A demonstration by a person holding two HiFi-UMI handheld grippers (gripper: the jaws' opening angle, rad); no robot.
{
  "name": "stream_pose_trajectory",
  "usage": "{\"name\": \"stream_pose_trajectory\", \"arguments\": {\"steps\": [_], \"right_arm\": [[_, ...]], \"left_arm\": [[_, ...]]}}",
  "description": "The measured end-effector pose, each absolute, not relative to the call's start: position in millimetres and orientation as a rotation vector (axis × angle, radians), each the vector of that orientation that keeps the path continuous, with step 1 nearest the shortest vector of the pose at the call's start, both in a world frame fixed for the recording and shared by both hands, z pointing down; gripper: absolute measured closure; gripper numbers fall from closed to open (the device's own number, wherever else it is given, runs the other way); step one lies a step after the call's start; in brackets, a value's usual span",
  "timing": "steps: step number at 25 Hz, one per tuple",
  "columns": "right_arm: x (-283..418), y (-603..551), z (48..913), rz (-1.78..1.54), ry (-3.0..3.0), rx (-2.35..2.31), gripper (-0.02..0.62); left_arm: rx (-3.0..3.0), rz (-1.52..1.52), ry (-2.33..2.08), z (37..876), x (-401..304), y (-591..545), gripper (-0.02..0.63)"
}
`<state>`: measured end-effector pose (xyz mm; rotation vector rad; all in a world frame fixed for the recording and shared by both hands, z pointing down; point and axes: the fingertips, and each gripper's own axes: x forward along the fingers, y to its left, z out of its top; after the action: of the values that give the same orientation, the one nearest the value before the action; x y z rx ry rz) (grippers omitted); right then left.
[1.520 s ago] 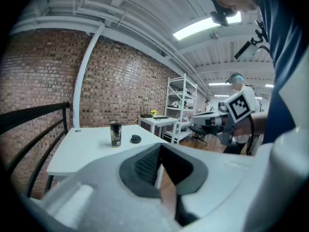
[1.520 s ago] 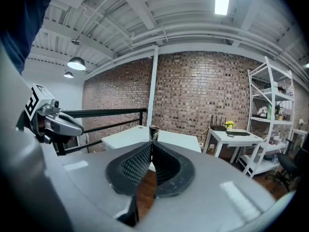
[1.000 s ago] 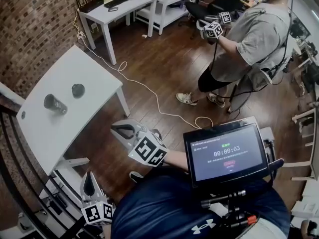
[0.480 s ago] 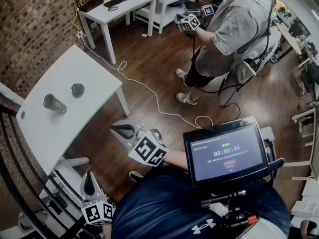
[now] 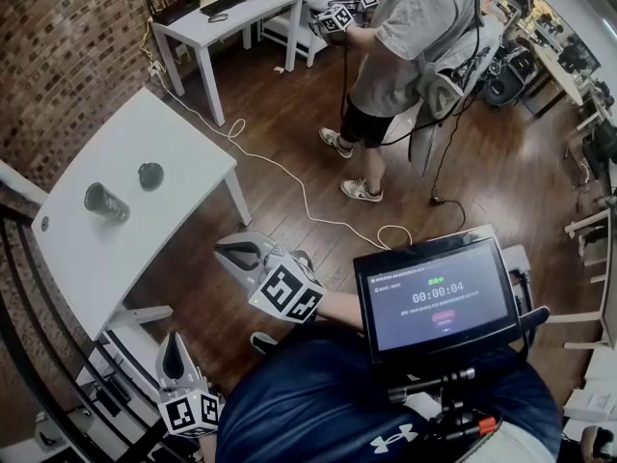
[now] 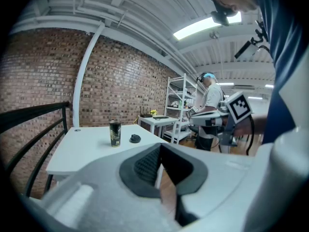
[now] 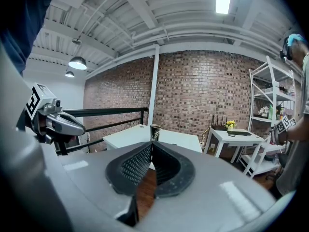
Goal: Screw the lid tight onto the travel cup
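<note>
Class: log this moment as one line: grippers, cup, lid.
left gripper: shut, empty | right gripper: shut, empty | dark cylindrical travel cup: upright on white table | round black lid: beside cup, apart

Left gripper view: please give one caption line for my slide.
Shut left gripper faces a white table bearing a travel cup, its lid beside it.

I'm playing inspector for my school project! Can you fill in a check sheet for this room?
Surface: white table, mostly bare.
Job's things: travel cup upright with no lid on; lid lies beside it, not touching.
Clutter: one small round disc near the table's edge.
Grippers: left gripper and right gripper both shut, empty, away from the table.
Cables: white cable snakes over the wood floor.
Surroundings: brick wall, second desk, another person holding grippers.
</note>
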<state>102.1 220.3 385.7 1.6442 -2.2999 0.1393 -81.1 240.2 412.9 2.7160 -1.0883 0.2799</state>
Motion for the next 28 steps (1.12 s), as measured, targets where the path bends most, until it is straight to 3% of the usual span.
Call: {"name": "stream_pose_trajectory", "arguments": {"steps": [15,19,26,27,28], "right_arm": [[97.3,228.7,396.2,0.155,-2.34,1.623,0.584],[156.4,260.8,404.6,0.106,-2.361,1.719,0.584],[170.1,192.7,419.0,0.196,-2.459,1.524,0.584],[174.0,185.0,424.5,0.217,-2.447,1.521,0.584],[177.6,177.0,431.2,0.244,-2.432,1.522,0.584]], "left_arm": [[2.683,0.305,-1.079,416.0,-71.7,253.7,0.6],[2.739,0.273,-0.959,441.9,-10.4,273.2,0.6],[2.664,0.278,-1.326,408.1,-27.1,206.0,0.6],[2.654,0.283,-1.344,407.4,-30.3,196.5,0.596],[2.638,0.292,-1.355,410.0,-34.9,186.9,0.523]]}}
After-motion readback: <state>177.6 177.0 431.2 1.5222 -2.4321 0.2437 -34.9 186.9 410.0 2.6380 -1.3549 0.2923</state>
